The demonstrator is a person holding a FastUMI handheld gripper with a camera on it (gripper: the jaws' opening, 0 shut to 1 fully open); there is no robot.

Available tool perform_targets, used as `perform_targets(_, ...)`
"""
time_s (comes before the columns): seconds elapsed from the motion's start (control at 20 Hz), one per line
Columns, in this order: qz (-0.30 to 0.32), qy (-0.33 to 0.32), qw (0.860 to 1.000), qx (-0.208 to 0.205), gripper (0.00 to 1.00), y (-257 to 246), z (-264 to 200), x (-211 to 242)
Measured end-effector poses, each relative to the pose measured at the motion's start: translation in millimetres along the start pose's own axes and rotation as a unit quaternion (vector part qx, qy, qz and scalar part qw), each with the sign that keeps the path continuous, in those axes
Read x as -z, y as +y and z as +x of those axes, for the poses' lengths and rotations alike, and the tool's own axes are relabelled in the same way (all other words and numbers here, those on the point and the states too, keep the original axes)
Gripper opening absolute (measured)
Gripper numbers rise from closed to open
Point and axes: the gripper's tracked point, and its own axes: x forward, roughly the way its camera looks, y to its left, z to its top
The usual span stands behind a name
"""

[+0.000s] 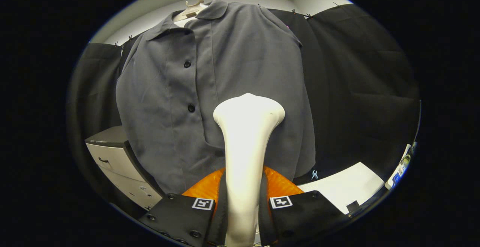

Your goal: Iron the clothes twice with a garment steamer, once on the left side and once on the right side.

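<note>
A grey button-up shirt (pixel 225 74) hangs on a pale hanger (pixel 192 10) straight ahead, collar up, dark buttons down its placket. A white garment steamer (pixel 245 142) stands upright between my fingers, its wide head (pixel 249 110) right against the shirt's lower front, just right of the button line. My gripper (pixel 242 204) is shut on the steamer's handle, a finger pressing on each side. The steamer hides the shirt's hem behind it.
Black cloth walls (pixel 360 82) hang behind and to the right of the shirt. A white drawer cabinet (pixel 112 160) stands low on the left. A white surface (pixel 345 190) lies low on the right, with small items at its far edge.
</note>
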Motion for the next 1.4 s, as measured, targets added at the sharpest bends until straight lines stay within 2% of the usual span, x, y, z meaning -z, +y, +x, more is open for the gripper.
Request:
perform_targets(0.5, 0.011, 0.046, 0.999, 0.014, 0.41, -12.2, -8.7, 64.9)
perform_targets(0.85, 0.018, 0.068, 0.997, 0.022, 0.41, -15.2, -12.3, 89.7)
perform_targets(1.1, 0.016, 0.052, 0.998, 0.026, 0.41, -6.8, -30.2, 79.2)
perform_targets(1.4, 0.006, 0.006, 1.000, 0.005, 0.41, 29.3, -75.9, 43.0)
